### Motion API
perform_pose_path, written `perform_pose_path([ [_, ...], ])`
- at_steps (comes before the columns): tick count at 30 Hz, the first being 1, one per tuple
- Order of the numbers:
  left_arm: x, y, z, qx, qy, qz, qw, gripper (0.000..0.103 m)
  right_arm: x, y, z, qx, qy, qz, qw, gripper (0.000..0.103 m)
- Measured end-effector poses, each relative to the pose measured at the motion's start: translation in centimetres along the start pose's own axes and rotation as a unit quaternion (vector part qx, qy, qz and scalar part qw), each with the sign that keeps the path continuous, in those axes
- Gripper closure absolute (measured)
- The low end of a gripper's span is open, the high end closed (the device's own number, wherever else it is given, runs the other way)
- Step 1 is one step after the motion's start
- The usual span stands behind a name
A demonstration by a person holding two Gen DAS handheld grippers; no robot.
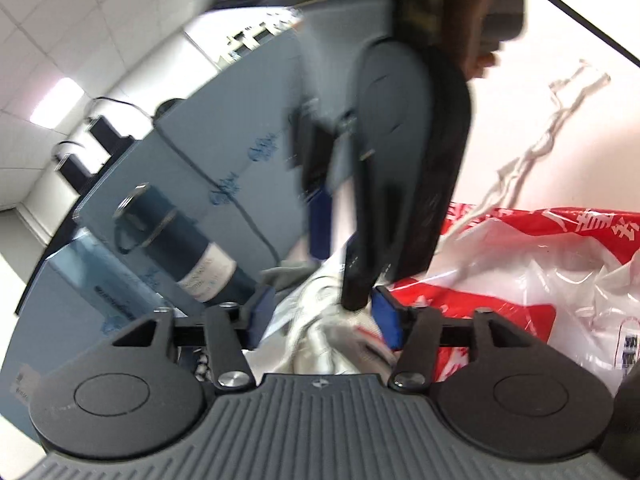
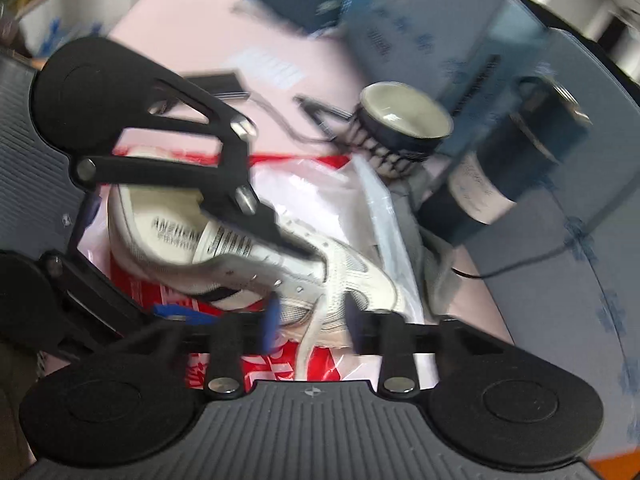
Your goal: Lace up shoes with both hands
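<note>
A white sneaker lay on its side on a red-and-white plastic bag, both grippers working at it. The right gripper stood released, a limp white lace hanging loose between its blue pads; the left gripper was likewise parted over the shoe. The light, soft shoe would likely slide on slick plastic; the stiff lace tip looked the best hold. A cup, a dark bottle and cables crowded close by.
</note>
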State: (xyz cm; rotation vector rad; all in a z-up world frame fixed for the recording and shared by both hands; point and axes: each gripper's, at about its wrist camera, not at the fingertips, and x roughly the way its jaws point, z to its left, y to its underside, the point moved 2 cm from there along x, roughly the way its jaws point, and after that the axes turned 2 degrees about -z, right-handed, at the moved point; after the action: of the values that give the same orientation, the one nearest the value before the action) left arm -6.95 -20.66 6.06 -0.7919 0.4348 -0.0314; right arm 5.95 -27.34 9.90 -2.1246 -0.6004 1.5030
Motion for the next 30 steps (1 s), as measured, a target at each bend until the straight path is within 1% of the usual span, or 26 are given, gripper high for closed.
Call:
perform_pose_path([
  [2, -1.3, 0.7, 1.6, -0.029, -0.015, -0.004, 0.9995, 0.043, -0.9, 0.4, -0.2, 0.047, 0.018, -0.010, 0.999, 0.066],
  [4, -2.4, 1.7, 3.7, -0.062, -0.032, -0.006, 0.9976, 0.041, -1.5, 0.9, -0.3, 0.108, 0.030, -0.022, 0.993, 0.065],
  [7, -3.3, 3.2, 6.4, -0.097, -0.061, 0.002, 0.9934, 0.036, -2.5, 1.5, 0.1, 0.210, 0.039, -0.054, 0.975, 0.065],
  [8, -3.3, 3.7, 7.1, -0.107, -0.064, 0.008, 0.9922, 0.035, -2.7, 1.4, 0.5, 0.239, 0.041, -0.065, 0.968, 0.063],
  [10, -3.0, 4.4, 8.3, -0.121, -0.063, 0.019, 0.9905, 0.035, -2.9, 1.3, 1.3, 0.290, 0.048, -0.085, 0.952, 0.058],
  [12, -2.7, 4.6, 8.8, -0.122, -0.048, 0.018, 0.9912, 0.035, -2.4, 1.0, 2.3, 0.326, 0.053, -0.092, 0.940, 0.057],
  [14, -2.1, 4.4, 9.1, -0.126, -0.025, 0.011, 0.9916, 0.034, -1.3, 0.6, 3.3, 0.348, 0.062, -0.089, 0.931, 0.054],
  [16, -1.5, 4.2, 9.2, -0.132, -0.002, 0.003, 0.9913, 0.034, -0.1, 0.4, 4.1, 0.368, 0.087, -0.082, 0.922, 0.053],
  [18, -0.9, 3.9, 9.2, -0.136, 0.018, -0.003, 0.9906, 0.034, 0.6, 0.8, 4.5, 0.389, 0.126, -0.079, 0.909, 0.054],
  [19, -0.5, 3.9, 9.1, -0.136, 0.026, -0.004, 0.9903, 0.033, 0.6, 1.3, 4.6, 0.410, 0.133, -0.087, 0.898, 0.061],
  [20, -0.1, 3.8, 8.9, -0.132, 0.036, -0.004, 0.9906, 0.033, 0.5, 1.9, 4.5, 0.442, 0.127, -0.100, 0.883, 0.068],
  [21, 0.4, 3.8, 8.6, -0.122, 0.044, -0.004, 0.9915, 0.033, 0.4, 2.6, 4.4, 0.477, 0.116, -0.112, 0.864, 0.078],
  [22, 0.8, 3.7, 8.3, -0.111, 0.053, -0.007, 0.9924, 0.034, 0.4, 3.2, 4.2, 0.508, 0.107, -0.123, 0.846, 0.081],
  [23, 1.1, 3.6, 8.0, -0.102, 0.063, -0.009, 0.9927, 0.037, 0.4, 4.0, 3.9, 0.544, 0.093, -0.137, 0.822, 0.082],
  [24, 1.4, 3.4, 7.6, -0.095, 0.072, -0.009, 0.9929, 0.041, 0.3, 4.9, 3.5, 0.582, 0.076, -0.151, 0.795, 0.083],
  [25, 1.9, 3.2, 7.3, -0.087, 0.080, -0.009, 0.9930, 0.046, 0.4, 6.0, 3.2, 0.626, 0.054, -0.166, 0.760, 0.083],
  [26, 2.4, 3.0, 7.0, -0.079, 0.086, -0.006, 0.9932, 0.052, 0.5, 7.3, 2.9, 0.671, 0.031, -0.180, 0.719, 0.083],
  [27, 2.8, 2.8, 6.6, -0.068, 0.089, -0.001, 0.9937, 0.055, 0.5, 8.7, 2.8, 0.716, 0.004, -0.196, 0.670, 0.083],
  [28, 3.3, 2.6, 6.1, -0.056, 0.090, 0.005, 0.9943, 0.061, 0.7, 9.9, 2.8, 0.752, -0.018, -0.208, 0.625, 0.084],
  [29, 3.7, 2.5, 5.5, -0.047, 0.095, 0.010, 0.9943, 0.066, 0.9, 10.9, 2.9, 0.777, -0.036, -0.217, 0.590, 0.084],
  [30, 4.1, 2.4, 5.1, -0.040, 0.101, 0.015, 0.9940, 0.069, 1.0, 11.5, 3.0, 0.792, -0.048, -0.223, 0.566, 0.084],
])
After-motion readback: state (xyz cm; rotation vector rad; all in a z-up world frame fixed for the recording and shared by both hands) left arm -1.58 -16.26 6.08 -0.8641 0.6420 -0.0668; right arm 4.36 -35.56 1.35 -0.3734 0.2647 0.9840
